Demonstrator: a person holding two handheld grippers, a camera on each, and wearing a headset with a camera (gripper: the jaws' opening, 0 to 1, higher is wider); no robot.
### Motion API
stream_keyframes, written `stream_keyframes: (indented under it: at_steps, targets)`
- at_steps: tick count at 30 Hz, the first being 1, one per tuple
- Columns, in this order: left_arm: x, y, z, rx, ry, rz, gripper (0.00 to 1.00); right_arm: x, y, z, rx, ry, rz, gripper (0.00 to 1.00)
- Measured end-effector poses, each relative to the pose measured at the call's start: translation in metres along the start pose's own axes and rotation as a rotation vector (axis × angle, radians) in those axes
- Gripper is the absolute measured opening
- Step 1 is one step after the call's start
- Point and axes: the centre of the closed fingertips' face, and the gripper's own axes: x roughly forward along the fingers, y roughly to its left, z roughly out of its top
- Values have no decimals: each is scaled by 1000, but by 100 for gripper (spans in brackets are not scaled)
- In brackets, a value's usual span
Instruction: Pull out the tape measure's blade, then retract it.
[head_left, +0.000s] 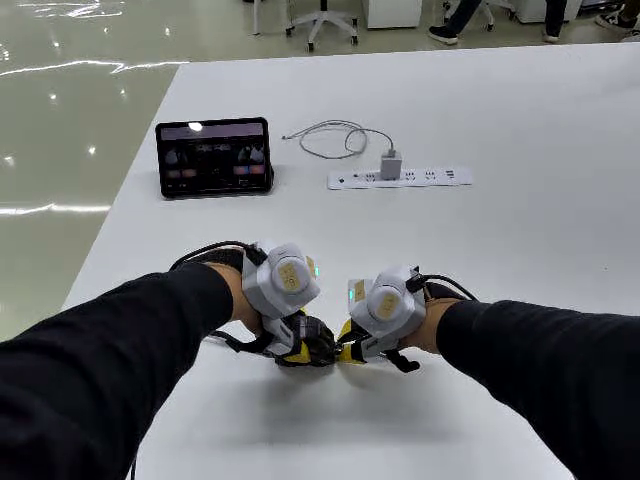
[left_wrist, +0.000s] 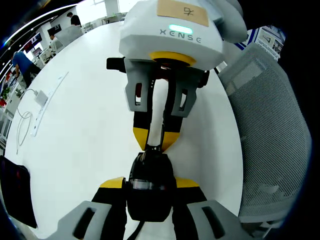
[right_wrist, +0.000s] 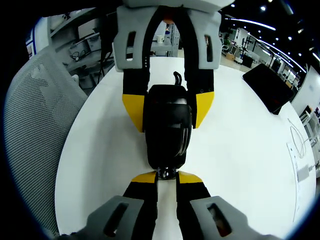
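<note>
We see the black tape measure (left_wrist: 150, 195) low over the white table (head_left: 500, 230). Our left gripper (left_wrist: 150, 182) jaws clamp its case, and the right gripper (right_wrist: 167, 178) jaws pinch its front end.

In the head view the housings of the left gripper (head_left: 303, 348) and the right gripper (head_left: 347, 348) cover most of the tape measure (head_left: 318, 342), leaving a dark sliver between them; their jaws sit underneath, largely out of sight there; in the right gripper view the blade (right_wrist: 165, 173) is a tiny metal glint pinched in that gripper's closed tips, its markings and drawn length impossible to tell; the left gripper's clamping jaws hide the case's sides; the icons on the tablet (head_left: 214, 156) are too small to read; a swivel chair (head_left: 322, 18) and a person's shoes (head_left: 445, 35) are cut by the top edge.
</note>
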Motion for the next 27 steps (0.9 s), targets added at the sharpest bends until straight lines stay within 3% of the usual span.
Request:
stream_keyframes:
  at_steps: [11,15,18,20,25,26,27]
  targets:
    - [0,0,0,5,-5,2,31,-9,0,-13,35,6,8,8]
    - [0,0,0,7,-7,1,31,-7,0,-10,56,-2,4,11]
    - [0,0,0,6,-13,2,31,-4,0,-7,-8,-7,-3,12]
    - [0,0,0,6,-14,2,31,-3,1,-4,41,-17,3,13]
    - [1,0,0,-1,-20,2,31,4,2,-4,32,-6,-3,13]
    - [1,0,1,-3,-21,3,31,8,-1,2,56,-44,-17,13]
    - [2,0,1,-1,-18,5,31,9,-1,0,44,-37,-6,13]
